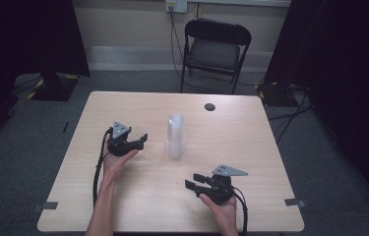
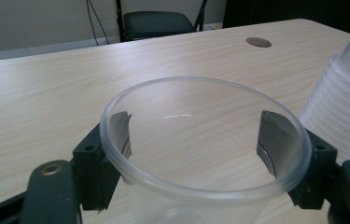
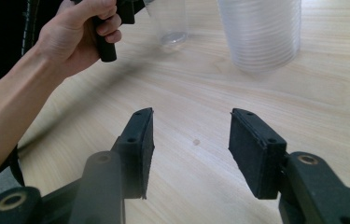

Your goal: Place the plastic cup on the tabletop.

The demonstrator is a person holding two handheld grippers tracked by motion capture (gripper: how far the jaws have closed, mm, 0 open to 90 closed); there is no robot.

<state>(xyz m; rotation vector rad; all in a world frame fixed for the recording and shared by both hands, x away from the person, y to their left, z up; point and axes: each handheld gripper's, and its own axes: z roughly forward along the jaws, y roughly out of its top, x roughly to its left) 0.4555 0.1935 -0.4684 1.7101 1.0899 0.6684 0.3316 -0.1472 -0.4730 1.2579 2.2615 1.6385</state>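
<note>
High view: the left gripper sits just left of the stack of clear cups at mid-table, with a single clear cup standing between its jaws. In the left gripper view the pads lie either side of the cup's wall, close to it; whether they press on it cannot be told, though the rim looks round and unsqueezed, so the grip reads as loosened. No earlier picture is at hand to compare. The right gripper rests nearer the person, well apart from the stack, its jaws spread with nothing between them and bare table ahead. The likely trouble: the cup is light and thin, so a pad dragging on its wall as the left gripper pulls away could tip it or slide it into the stack just beside it. A sideways sweep toward the stack could topple that too. Elsewhere, a dark round port lies at the far side of the tabletop and a folding chair stands beyond; neither obstructs the work.
</note>
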